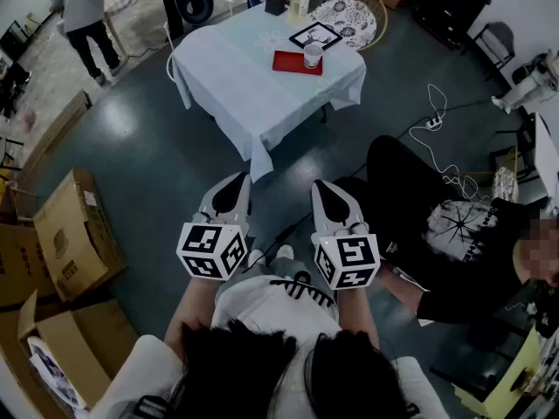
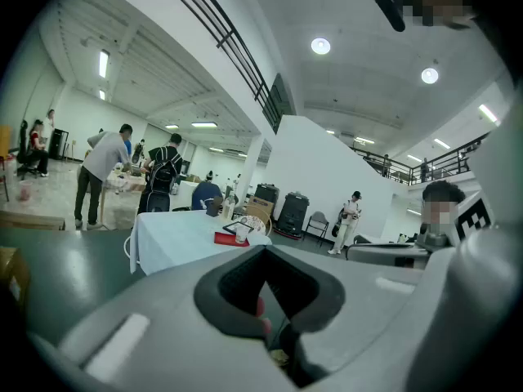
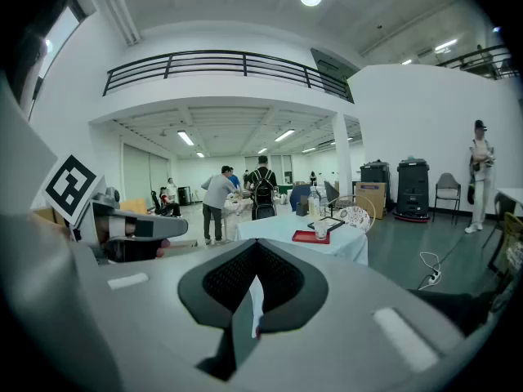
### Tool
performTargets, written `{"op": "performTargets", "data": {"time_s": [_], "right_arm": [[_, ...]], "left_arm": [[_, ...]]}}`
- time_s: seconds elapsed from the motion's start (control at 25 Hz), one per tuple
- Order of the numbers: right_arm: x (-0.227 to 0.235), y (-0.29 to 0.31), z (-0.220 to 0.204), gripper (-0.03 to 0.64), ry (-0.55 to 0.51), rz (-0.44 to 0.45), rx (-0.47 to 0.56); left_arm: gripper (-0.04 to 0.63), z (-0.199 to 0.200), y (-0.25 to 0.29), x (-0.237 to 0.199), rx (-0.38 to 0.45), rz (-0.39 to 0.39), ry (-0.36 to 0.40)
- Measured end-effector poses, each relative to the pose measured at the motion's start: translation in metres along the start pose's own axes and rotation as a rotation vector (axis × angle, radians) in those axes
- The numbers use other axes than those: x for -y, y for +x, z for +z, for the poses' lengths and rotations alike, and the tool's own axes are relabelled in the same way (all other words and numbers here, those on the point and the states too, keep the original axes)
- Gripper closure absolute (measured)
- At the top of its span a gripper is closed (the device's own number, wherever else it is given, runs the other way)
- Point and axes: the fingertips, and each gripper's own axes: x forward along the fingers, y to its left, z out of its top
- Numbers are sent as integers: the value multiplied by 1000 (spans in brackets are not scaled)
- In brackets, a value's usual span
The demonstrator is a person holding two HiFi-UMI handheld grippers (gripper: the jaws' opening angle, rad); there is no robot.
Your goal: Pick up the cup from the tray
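Observation:
A pale cup (image 1: 313, 55) stands on a red tray (image 1: 293, 63) on a white-clothed table (image 1: 244, 85), far ahead across the floor. Both grippers are held low, close to my body and well short of the table. My left gripper (image 1: 238, 183) and right gripper (image 1: 323, 187) each have their jaws pressed together with nothing between them. In the left gripper view the cup (image 2: 240, 230) and tray (image 2: 230, 238) show small beyond the shut gripper (image 2: 265, 291). The right gripper view shows the cup (image 3: 320, 230) on the tray (image 3: 310, 237) past the shut gripper (image 3: 252, 292).
Cardboard boxes (image 1: 65, 234) lie at the left. A person in black (image 1: 437, 234) sits on the floor at the right, near a power strip and cable (image 1: 432, 122). A black-framed marker board (image 1: 315, 35), bottles and a round patterned chair (image 1: 352, 11) sit by the table. People stand at the far left.

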Motion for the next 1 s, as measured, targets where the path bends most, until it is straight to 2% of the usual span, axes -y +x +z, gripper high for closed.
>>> {"op": "performTargets", "data": {"time_s": [0.52,0.68,0.72,0.84,1.0], "right_arm": [[23,-6,-2,592,9,11,11],[31,-5,4,591,66,53,47],[32,-5,6,581,84,85,54],[35,-3,4,443,104,163,34],[42,-1,8,414,68,213,39]], "left_arm": [[595,-4,15,22,2,7,12],[595,-3,20,23,3,27,1],[595,-3,22,22,3,33,-7],[595,-6,27,25,-2,48,-23],[595,-3,30,28,7,75,-18]]}}
